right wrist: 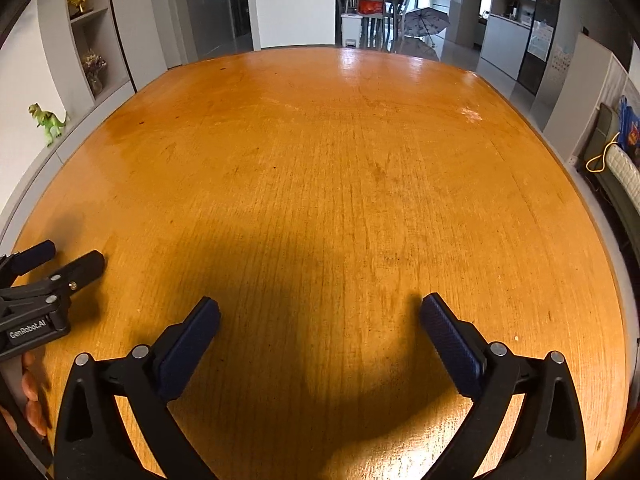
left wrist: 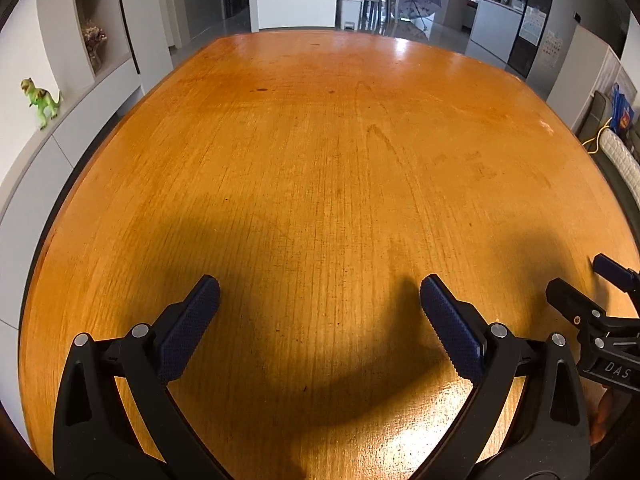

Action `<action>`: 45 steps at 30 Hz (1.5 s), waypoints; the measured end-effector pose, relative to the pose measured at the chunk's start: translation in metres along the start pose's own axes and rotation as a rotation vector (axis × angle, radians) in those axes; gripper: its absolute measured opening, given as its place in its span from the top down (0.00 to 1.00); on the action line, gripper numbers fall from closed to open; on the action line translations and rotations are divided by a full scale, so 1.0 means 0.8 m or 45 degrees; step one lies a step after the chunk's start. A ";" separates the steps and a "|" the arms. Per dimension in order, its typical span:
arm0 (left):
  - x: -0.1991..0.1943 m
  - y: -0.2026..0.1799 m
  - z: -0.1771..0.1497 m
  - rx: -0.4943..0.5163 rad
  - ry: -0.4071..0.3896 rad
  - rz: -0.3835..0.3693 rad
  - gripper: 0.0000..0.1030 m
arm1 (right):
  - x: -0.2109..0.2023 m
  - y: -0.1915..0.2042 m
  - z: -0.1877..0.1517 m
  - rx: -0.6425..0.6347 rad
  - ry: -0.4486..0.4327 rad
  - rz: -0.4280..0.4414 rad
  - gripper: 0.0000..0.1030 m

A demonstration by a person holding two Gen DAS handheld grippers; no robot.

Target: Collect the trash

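**Both grippers spread wide over a wooden table, no trash showing**

The left gripper (left wrist: 320, 292) sits at the bottom of its own view with both blue-padded fingers (left wrist: 192, 324) splayed wide, nothing between them, just the orange-brown table (left wrist: 320, 152) and their shadow. Same deal for the right gripper (right wrist: 320, 312): its padded fingers (right wrist: 450, 348) are spread wide and hold nothing.

Each one peeks into the other's camera. The right gripper shows at the lower right edge of the left view (left wrist: 580, 286), fingers apart, with a plate reading "DAS" (left wrist: 616, 370) (cut off by the edge). The left gripper shows at the left edge of the right view (right wrist: 60, 258), fingers pointing toward frame right, its body labelled "GenRobot.AI" (right wrist: 28, 330). A bit of the person's hand (right wrist: 34, 396) is visible below it.

As for the trash itself, neither view shows any on the table, so there's no telling where it lies or which way it points. No bin or container is visible near the grippers either.

Further out: a green toy dinosaur (left wrist: 40, 100) stands on the white counter at frame left, a shelf unit (left wrist: 94, 20) holds a vase of dried flowers, and an open umbrella (right wrist: 426, 20) sits on the floor in the room behind, top centre-right.
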State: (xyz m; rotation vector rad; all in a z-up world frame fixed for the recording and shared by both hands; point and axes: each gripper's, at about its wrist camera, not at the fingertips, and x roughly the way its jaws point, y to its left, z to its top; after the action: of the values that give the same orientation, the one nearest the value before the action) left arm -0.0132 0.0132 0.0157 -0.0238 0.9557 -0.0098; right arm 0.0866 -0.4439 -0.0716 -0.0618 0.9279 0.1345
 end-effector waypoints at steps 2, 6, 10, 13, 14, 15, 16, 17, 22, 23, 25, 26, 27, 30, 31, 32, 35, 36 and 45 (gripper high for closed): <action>0.002 -0.004 0.001 0.017 0.010 0.025 0.06 | 0.001 0.000 0.001 0.001 0.001 -0.001 0.03; 0.002 -0.003 0.002 0.019 0.011 0.025 0.06 | 0.001 -0.002 -0.001 0.001 0.001 0.001 0.03; 0.001 -0.002 0.002 0.020 0.011 0.026 0.06 | 0.001 -0.002 -0.001 0.001 0.001 0.000 0.02; 0.001 -0.003 0.002 0.019 0.011 0.024 0.06 | 0.001 -0.003 -0.001 0.001 0.001 0.001 0.02; 0.003 -0.004 0.003 0.019 0.011 0.024 0.06 | 0.001 -0.003 -0.001 0.001 0.001 0.001 0.02; 0.003 -0.004 0.003 0.018 0.011 0.024 0.06 | 0.001 -0.003 -0.001 0.001 0.001 0.001 0.02; 0.003 -0.004 0.003 0.019 0.011 0.024 0.06 | 0.001 -0.003 -0.001 0.002 0.001 0.001 0.02; 0.002 -0.003 0.002 0.019 0.010 0.024 0.06 | 0.001 -0.003 -0.001 0.001 0.001 0.001 0.02; 0.002 -0.003 0.003 0.019 0.010 0.024 0.06 | 0.001 -0.003 -0.001 0.002 0.001 0.002 0.02; 0.002 -0.003 0.003 0.019 0.010 0.024 0.06 | 0.001 -0.003 -0.001 0.002 0.001 0.002 0.02; 0.003 -0.003 0.002 0.019 0.010 0.024 0.06 | 0.001 -0.003 -0.001 -0.001 0.001 0.002 0.02; 0.003 -0.003 0.003 0.019 0.010 0.024 0.06 | 0.002 -0.003 -0.001 -0.002 0.001 0.004 0.02; 0.003 -0.004 0.003 0.019 0.010 0.024 0.06 | 0.002 -0.003 -0.002 -0.003 0.001 0.004 0.02; 0.003 -0.004 0.003 0.019 0.010 0.024 0.06 | 0.003 -0.003 0.000 -0.003 0.001 0.004 0.02; 0.003 -0.004 0.003 0.019 0.010 0.024 0.06 | 0.004 -0.004 0.000 -0.003 0.001 0.004 0.02; 0.003 -0.004 0.003 0.019 0.010 0.024 0.06 | 0.003 -0.004 0.000 -0.003 0.001 0.005 0.02; 0.003 -0.004 0.003 0.019 0.010 0.024 0.06 | 0.003 -0.004 0.000 -0.003 0.001 0.004 0.02; 0.003 -0.004 0.003 0.019 0.010 0.024 0.06 | 0.003 -0.004 0.000 -0.003 0.001 0.004 0.02; 0.003 -0.004 0.002 0.019 0.010 0.024 0.06 | 0.003 -0.004 0.000 -0.003 0.001 0.004 0.02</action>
State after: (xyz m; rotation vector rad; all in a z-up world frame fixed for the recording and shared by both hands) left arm -0.0102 0.0104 0.0150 -0.0011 0.9640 0.0009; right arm 0.0889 -0.4464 -0.0737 -0.0627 0.9288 0.1389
